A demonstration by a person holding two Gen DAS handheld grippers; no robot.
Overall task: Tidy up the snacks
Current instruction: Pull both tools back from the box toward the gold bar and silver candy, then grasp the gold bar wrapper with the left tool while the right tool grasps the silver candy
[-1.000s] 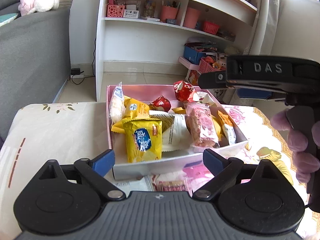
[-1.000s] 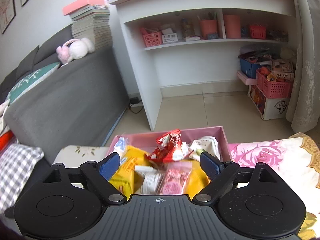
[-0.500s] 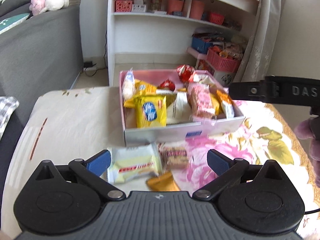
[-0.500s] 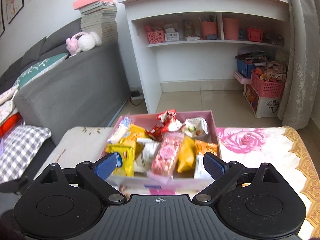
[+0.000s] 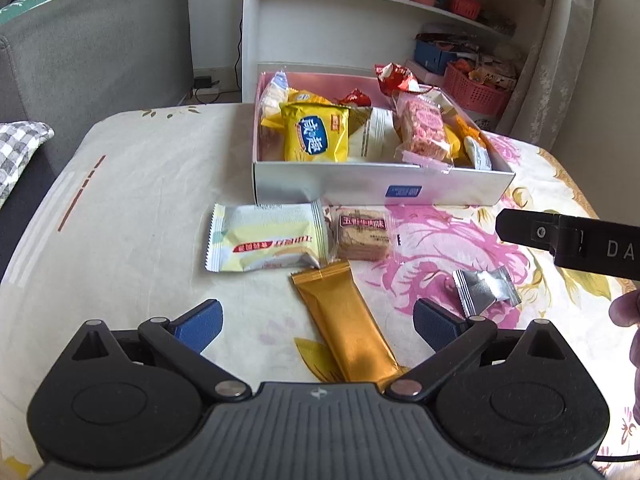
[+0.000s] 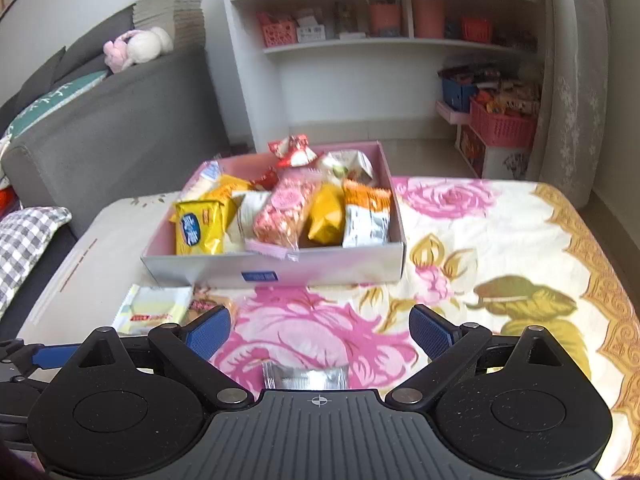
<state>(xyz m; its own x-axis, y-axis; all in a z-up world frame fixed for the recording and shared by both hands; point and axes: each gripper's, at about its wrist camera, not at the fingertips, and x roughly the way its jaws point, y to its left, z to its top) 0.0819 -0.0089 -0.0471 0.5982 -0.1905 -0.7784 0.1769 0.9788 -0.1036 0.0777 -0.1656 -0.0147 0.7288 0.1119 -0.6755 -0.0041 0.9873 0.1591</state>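
A pink-lined box (image 5: 360, 190) full of wrapped snacks sits on the floral tablecloth; it also shows in the right wrist view (image 6: 328, 268). In front of it lie a pale yellow-white packet (image 5: 264, 238), a brown biscuit packet (image 5: 362, 232), a gold bar wrapper (image 5: 348, 324) and a small silver packet (image 5: 486, 290). My left gripper (image 5: 316, 324) is open and empty over the gold bar. My right gripper (image 6: 320, 330) is open and empty above the silver packet (image 6: 306, 376), and its body (image 5: 572, 246) shows at the right of the left wrist view.
A grey sofa (image 6: 112, 112) with a checked cushion (image 6: 24, 248) stands to the left. A white shelf unit (image 6: 360, 40) and pink baskets (image 6: 502, 126) on the floor are behind the table. The cloth (image 6: 500, 248) spreads to the right of the box.
Both grippers have pulled back from the box toward me. The loose packets in front of the box have come into view. Both grippers stay open.
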